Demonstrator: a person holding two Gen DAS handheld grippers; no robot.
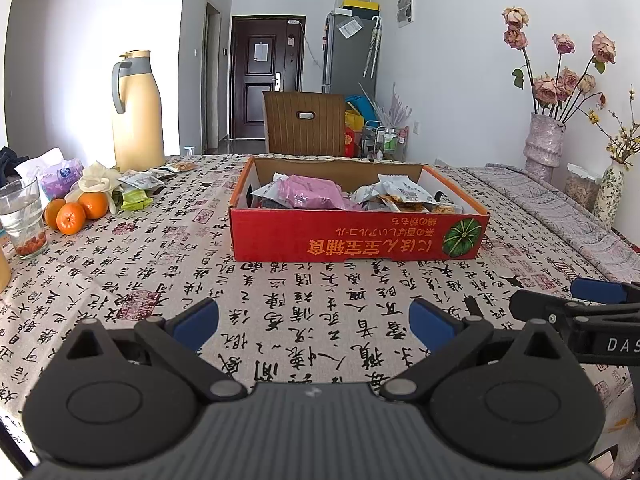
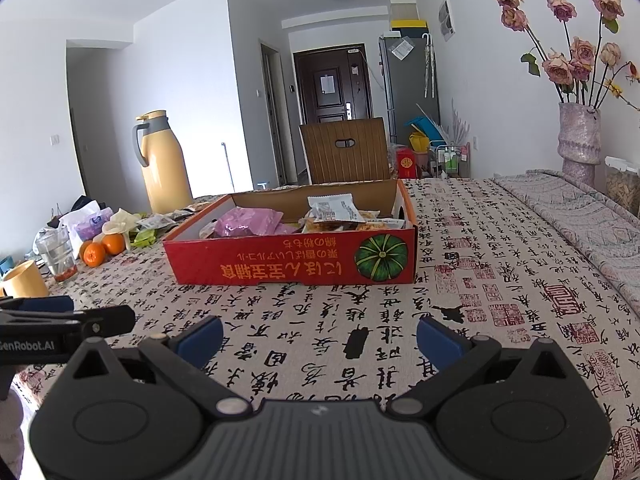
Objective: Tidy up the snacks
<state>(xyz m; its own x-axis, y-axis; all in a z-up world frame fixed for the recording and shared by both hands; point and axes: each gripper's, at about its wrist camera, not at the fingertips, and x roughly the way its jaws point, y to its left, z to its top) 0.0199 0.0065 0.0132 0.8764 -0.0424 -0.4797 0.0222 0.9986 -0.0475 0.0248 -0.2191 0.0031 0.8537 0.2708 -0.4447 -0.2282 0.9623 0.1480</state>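
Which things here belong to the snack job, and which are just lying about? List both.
Job: red box, pink packet and white packets in it, loose packets left of it.
Lying about: oranges, glass, thermos, tissues, vase.

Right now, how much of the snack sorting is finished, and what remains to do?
Done: the red box already holds several packets, among them a pink bag and white packets. In hand: nothing; the left gripper and the right gripper are both open and empty over the tablecloth. Left: a few loose packets lie outside the box, near the oranges and the yellow jug.
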